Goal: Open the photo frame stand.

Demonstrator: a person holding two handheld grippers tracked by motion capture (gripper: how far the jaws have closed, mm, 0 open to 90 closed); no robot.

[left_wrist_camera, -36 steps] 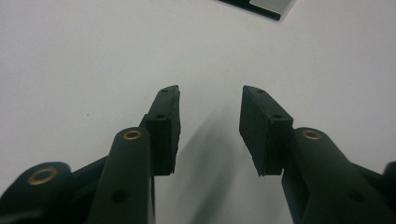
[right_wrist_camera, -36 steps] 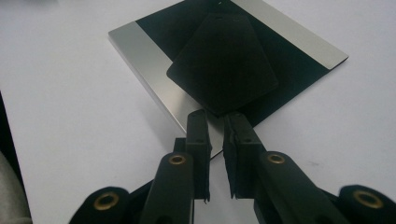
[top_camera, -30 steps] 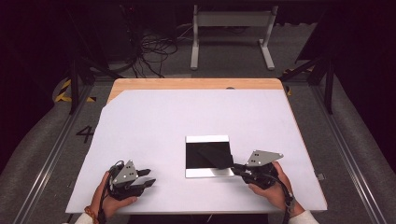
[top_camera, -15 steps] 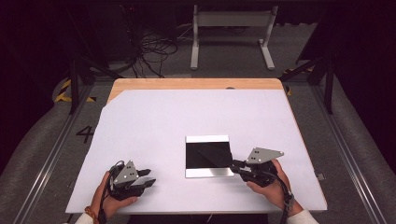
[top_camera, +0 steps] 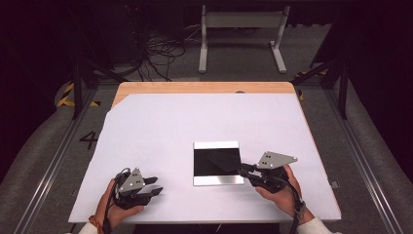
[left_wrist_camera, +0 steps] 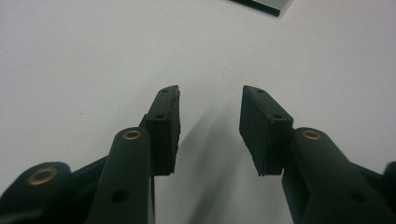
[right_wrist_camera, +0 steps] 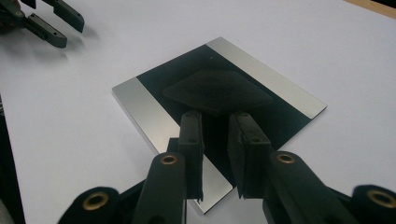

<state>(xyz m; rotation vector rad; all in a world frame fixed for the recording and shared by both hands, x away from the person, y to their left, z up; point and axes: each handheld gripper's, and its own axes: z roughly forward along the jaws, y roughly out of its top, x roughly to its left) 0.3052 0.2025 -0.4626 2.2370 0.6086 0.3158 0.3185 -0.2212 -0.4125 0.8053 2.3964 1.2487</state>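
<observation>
White tabletop (top_camera: 160,136), near edge: black pad (right_wrist_camera: 217,91) on plate (right_wrist_camera: 144,109) lies just ahead of right gripper (right_wrist_camera: 215,116), jaws slightly parted, just opened, empty; left gripper (left_wrist_camera: 210,100) spread, farther off.

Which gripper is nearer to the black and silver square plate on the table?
Right. The right gripper reaches over the plate at its right edge; the left gripper rests apart from it, off its left side.

Right tool (top_camera: 243,171) at black plate (top_camera: 216,163)
</observation>
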